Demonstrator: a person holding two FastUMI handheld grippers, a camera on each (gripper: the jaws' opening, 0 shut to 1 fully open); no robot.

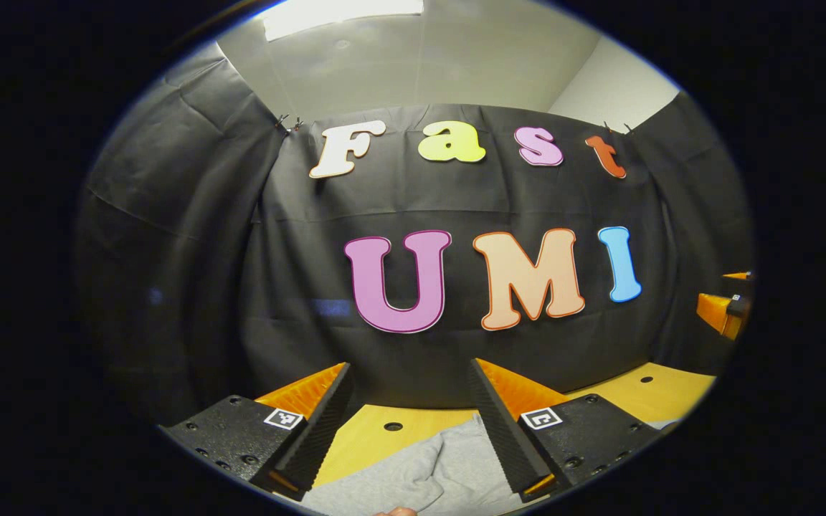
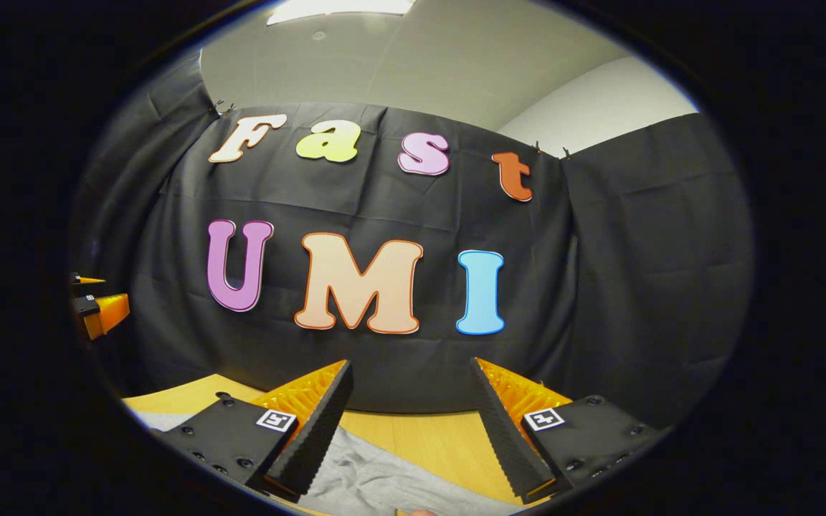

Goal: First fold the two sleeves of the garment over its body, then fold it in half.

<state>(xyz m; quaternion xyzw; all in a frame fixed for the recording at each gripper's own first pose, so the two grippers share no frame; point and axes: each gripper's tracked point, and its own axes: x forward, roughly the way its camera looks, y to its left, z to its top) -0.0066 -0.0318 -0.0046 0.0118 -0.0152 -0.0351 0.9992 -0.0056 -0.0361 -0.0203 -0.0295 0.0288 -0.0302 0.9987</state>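
Seemingly nothing is held yet. Starting at the left, the left gripper hangs above the tabletop with its jaws spread wide and nothing between them. Its fingers are black wedges with fine ribbed inner faces, orange ridged backing behind them, and small square markers on the black mounts. Below and between them lies the garment, a heather-grey knit, rumpled into soft rolls rather than spread flat. The tabletop is smooth yellow-orange board with small round holes.

Moving right, the right gripper is likewise released, jaws apart and empty, poised over the same grey cloth, which lies low in its view on the wooden surface.

By my judgement the garment will handle as something light, limp and fairly thick: it will sag and drag, not hold a shape, and is neither slippery nor fragile. Ribbed pads should bite the knit well. Each sleeve is best pinched near its cuff or outer edge, taking one layer only; where the sleeves lie cannot be told from these views.
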